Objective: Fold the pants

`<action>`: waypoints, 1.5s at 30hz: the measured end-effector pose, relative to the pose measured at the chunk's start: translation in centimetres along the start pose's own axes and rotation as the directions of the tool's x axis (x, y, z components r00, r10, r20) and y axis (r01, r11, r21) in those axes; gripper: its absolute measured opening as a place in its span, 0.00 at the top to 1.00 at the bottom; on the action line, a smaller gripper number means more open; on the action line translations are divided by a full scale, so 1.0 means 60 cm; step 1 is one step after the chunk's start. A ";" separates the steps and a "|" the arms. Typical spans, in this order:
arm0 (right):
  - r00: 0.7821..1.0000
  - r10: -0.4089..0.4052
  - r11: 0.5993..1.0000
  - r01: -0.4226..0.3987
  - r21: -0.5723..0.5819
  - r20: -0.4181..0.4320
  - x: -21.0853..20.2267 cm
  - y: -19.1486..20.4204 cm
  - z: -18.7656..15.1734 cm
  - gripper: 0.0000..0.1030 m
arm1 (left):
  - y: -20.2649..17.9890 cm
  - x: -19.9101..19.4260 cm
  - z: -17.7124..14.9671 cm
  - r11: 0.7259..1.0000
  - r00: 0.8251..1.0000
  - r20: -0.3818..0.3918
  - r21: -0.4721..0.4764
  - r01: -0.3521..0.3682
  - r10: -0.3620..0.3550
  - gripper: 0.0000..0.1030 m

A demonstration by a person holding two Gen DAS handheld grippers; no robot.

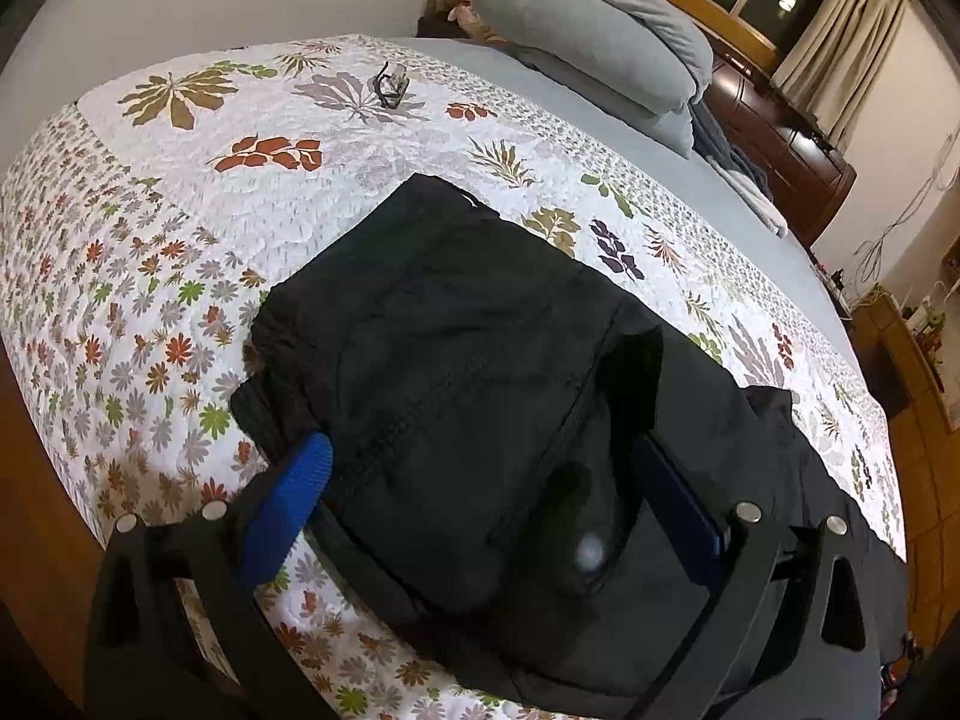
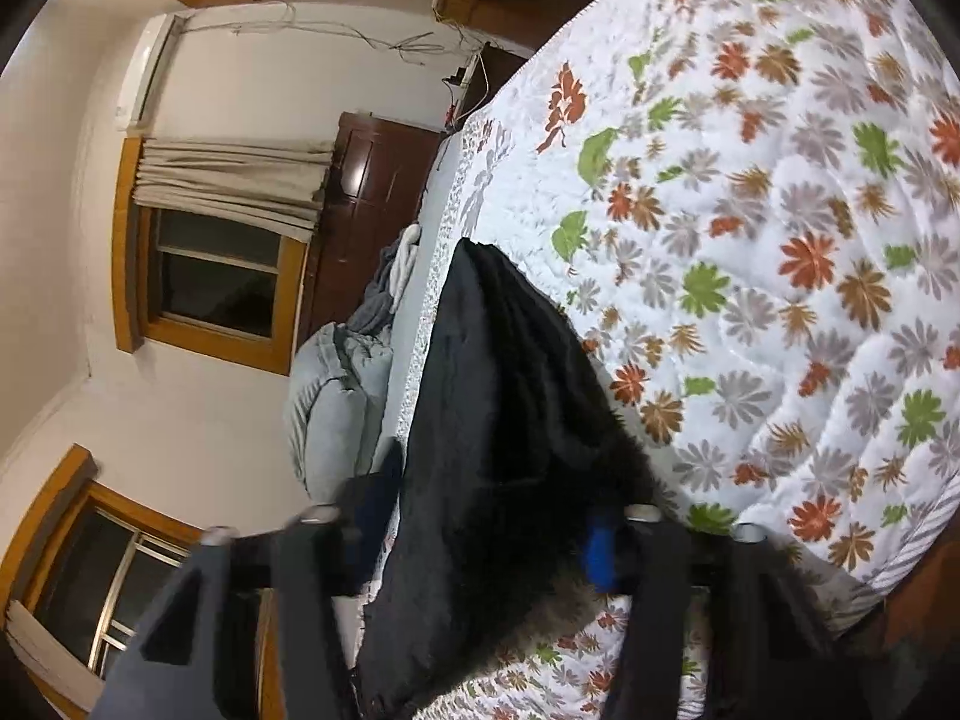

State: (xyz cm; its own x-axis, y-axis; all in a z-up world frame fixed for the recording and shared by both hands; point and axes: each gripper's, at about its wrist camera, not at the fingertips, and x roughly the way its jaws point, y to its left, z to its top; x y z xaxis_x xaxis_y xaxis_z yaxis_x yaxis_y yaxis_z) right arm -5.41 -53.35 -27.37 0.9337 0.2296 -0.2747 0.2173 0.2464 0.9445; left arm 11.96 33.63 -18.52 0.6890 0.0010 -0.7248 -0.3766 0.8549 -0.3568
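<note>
Black pants [image 1: 468, 360] lie folded into a thick rectangle on the floral quilt [image 1: 180, 228]. My left gripper [image 1: 486, 498] straddles the near end of the bundle. Its bright blue left finger [image 1: 294, 498] sits beside the cloth's edge and its darker right finger [image 1: 678, 498] rests over the fabric, jaws wide and open. In the right wrist view, which is rolled on its side, a fold of the pants [image 2: 498, 396] runs between the fingers of my right gripper [image 2: 486, 534]. The cloth fills the gap, partly covers the blue pad [image 2: 600, 549], and the gripper is shut on it.
A small dark object like folded glasses [image 1: 390, 84] lies on the far part of the quilt. Grey pillows [image 1: 600, 30] are stacked at the head of the bed beside a dark wooden cabinet [image 1: 786, 144]. The mattress edge [image 2: 900, 564] drops away near the right gripper.
</note>
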 end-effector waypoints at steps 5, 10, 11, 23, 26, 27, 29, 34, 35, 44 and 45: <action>0.999 -0.051 0.998 0.051 -0.028 -0.002 -0.003 0.014 0.000 0.78 | 0.002 -0.004 -0.003 1.000 1.000 0.004 -0.009 0.015 -0.015 0.03; 0.998 -0.069 0.997 0.069 -0.035 0.005 0.001 0.033 0.005 0.80 | 0.000 -0.004 -0.004 1.000 1.000 0.000 0.003 0.010 -0.010 0.03; 0.997 -0.072 0.997 0.072 -0.034 0.007 0.003 0.036 0.007 0.80 | 0.001 -0.005 -0.004 1.000 1.000 0.000 0.004 0.010 -0.010 0.03; 0.995 -0.094 0.988 0.096 -0.125 0.022 0.011 0.131 0.020 0.82 | 0.000 -0.007 -0.005 1.000 1.000 0.001 0.003 0.019 -0.019 0.03; 0.995 -0.095 0.982 0.097 -0.161 0.022 0.012 0.168 0.021 0.82 | 0.003 -0.009 -0.005 0.999 0.999 0.003 -0.005 0.035 -0.035 0.03; 0.995 -0.098 0.980 0.100 -0.174 0.023 0.014 0.181 0.021 0.82 | 0.004 -0.010 -0.005 0.999 0.999 0.004 -0.008 0.040 -0.040 0.03; 0.994 -0.106 0.974 0.109 -0.198 0.026 0.016 0.201 0.019 0.82 | 0.005 -0.011 -0.005 0.999 0.999 0.005 -0.009 0.046 -0.046 0.03; 0.986 -0.161 0.947 0.167 -0.276 0.045 0.023 0.259 0.008 0.82 | 0.010 -0.012 -0.004 0.998 0.998 0.005 -0.012 0.059 -0.059 0.03; 0.984 -0.169 0.941 0.176 -0.289 0.048 0.022 0.265 0.004 0.82 | 0.010 -0.012 -0.004 0.998 0.998 0.005 -0.013 0.061 -0.061 0.03; 0.965 -0.250 0.861 0.260 -0.437 0.081 0.027 0.343 -0.037 0.83 | 0.009 -0.009 -0.003 0.999 0.999 0.001 -0.010 0.039 -0.039 0.03; 0.965 -0.250 0.853 0.260 -0.453 0.083 0.028 0.353 -0.041 0.83 | 0.008 -0.007 -0.003 0.999 0.999 0.000 -0.009 0.035 -0.035 0.03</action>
State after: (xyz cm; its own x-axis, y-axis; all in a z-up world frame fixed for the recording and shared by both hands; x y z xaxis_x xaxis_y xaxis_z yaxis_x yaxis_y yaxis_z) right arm 0.06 -45.42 -8.29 0.8702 0.0818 -0.4859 0.2989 0.6962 0.6526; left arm 11.38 33.93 -18.46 0.7020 -0.0285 -0.7116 -0.3579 0.8497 -0.3871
